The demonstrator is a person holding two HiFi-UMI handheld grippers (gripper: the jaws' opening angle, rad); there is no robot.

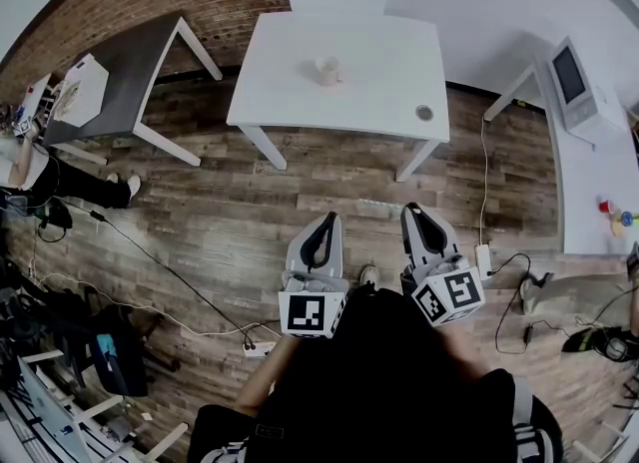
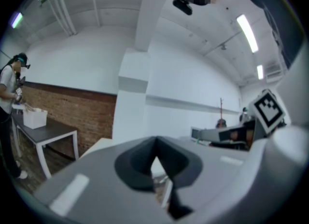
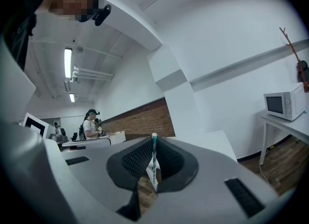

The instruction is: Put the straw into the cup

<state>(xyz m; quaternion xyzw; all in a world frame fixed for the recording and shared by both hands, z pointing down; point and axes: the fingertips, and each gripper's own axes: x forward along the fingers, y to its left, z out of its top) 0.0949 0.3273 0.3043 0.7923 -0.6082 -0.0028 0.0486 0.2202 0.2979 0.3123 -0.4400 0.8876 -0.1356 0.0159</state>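
Note:
A pale cup [image 1: 327, 72] stands near the middle of the white table [image 1: 290, 72], far ahead of both grippers. A thin white straw with green stripes [image 3: 153, 158] stands upright between the closed jaws of my right gripper [image 3: 153, 167]; in the head view this gripper [image 1: 416, 218] is held low at the right, over the wooden floor. My left gripper [image 1: 325, 224] sits beside it at the left, its jaws pressed together with nothing between them [image 2: 155, 158]. Both point toward the table.
A grey table [image 1: 120, 72] with a white box stands at the left, a person beside it. A white microwave [image 1: 579, 77] sits on a table at the right. Cables and a power strip [image 1: 486, 256] lie on the wooden floor.

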